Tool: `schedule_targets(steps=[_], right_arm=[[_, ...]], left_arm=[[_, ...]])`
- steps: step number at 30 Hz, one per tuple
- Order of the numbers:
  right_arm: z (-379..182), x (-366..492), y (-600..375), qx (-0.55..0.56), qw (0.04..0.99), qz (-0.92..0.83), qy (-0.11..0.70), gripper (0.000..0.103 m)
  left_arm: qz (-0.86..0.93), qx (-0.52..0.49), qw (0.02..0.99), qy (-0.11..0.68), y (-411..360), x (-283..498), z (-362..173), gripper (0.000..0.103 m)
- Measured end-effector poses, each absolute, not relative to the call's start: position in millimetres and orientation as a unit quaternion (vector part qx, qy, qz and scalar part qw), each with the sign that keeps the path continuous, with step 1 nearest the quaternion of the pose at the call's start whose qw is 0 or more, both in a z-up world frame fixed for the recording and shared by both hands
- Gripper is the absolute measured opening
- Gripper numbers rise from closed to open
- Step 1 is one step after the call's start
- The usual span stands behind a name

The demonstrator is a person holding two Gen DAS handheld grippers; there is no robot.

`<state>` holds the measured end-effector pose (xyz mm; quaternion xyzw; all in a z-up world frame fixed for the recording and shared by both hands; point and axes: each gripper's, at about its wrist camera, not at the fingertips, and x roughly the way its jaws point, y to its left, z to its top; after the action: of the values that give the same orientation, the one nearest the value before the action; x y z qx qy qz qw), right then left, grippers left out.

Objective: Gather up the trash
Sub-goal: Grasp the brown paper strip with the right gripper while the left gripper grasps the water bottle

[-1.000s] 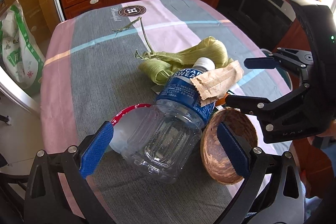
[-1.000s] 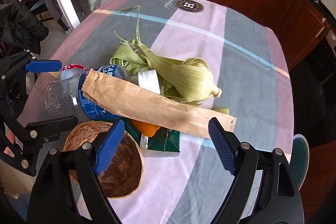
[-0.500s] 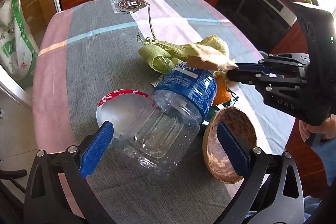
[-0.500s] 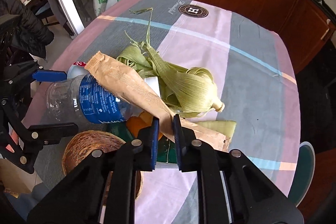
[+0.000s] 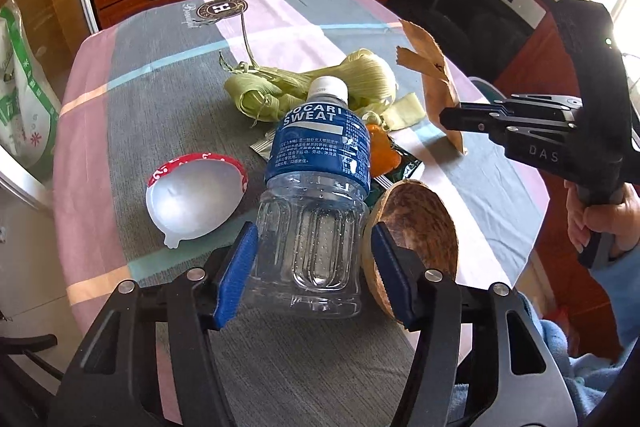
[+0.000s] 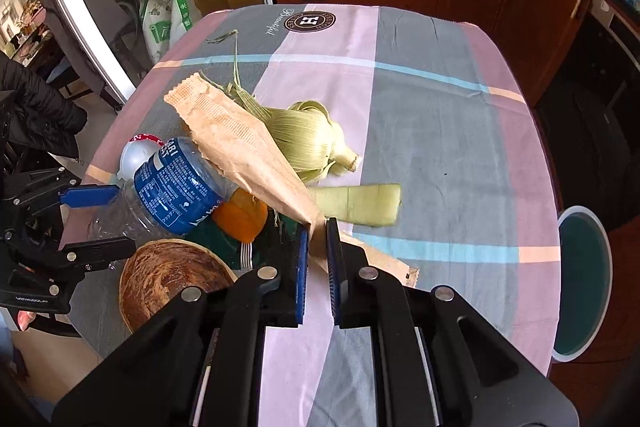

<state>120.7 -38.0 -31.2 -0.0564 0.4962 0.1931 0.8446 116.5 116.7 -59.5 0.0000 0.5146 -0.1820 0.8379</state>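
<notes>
A clear bottle (image 5: pixel 316 155) with a blue label lies on the checked tablecloth (image 5: pixel 160 99). My left gripper (image 5: pixel 312 239) is closing on its lower body, and a blue pad touches each side. From the right wrist view the left gripper (image 6: pixel 116 221) straddles the bottle (image 6: pixel 180 179). My right gripper (image 6: pixel 317 227) is shut on a long brown paper sleeve (image 6: pixel 236 139), pinching it near the middle. In the left wrist view the right gripper (image 5: pixel 448 115) holds the paper sleeve (image 5: pixel 436 79) above the table, right of the pile.
Corn husks (image 5: pixel 320 83), an orange peel (image 5: pixel 382 151), a green wrapper (image 6: pixel 224 239) and a husk strip (image 6: pixel 360 203) lie in the pile. A coconut shell half (image 5: pixel 416 223) rests right of the bottle, a red-rimmed foil lid (image 5: pixel 196 195) left. A teal bin (image 6: pixel 584 283) stands off the table's right edge.
The right gripper shut on the paper sleeve and lifted it off the bottle, carrying it rightwards. The left gripper's jaws came in from wide open onto the bottle's sides.
</notes>
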Motion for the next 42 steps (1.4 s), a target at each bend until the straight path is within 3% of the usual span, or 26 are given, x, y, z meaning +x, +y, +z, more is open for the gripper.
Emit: schedule_targets(steps=[11, 16, 21, 25, 42], right_arm=[[-28.2, 119.2, -52.2, -0.024, 0.85, 0.195, 0.489, 0.009], [-28.0, 117.7, -58.0, -0.008, 0.851, 0.2, 0.486, 0.009], [-25.7, 117.0, -60.7, -0.002, 0.852, 0.201, 0.483, 0.009], [-21.1, 114.0, -68.0, 0.007, 0.856, 0.196, 0.478, 0.009], [0.3, 96.2, -101.4, 0.041, 0.873, 0.175, 0.453, 0.007]], left_arm=[[-0.176, 0.029, 0.826, 0.534, 88.4, 143.3, -68.6, 0.063], [-0.178, 0.037, 0.83, 0.527, 82.5, 140.0, -66.9, 0.059], [-0.166, 0.043, 0.824, 0.54, 77.3, 143.8, -69.9, 0.066], [-0.16, 0.026, 0.823, 0.545, 77.4, 148.3, -73.6, 0.066], [-0.148, 0.021, 0.873, 0.465, 66.9, 110.7, -4.4, 0.065]])
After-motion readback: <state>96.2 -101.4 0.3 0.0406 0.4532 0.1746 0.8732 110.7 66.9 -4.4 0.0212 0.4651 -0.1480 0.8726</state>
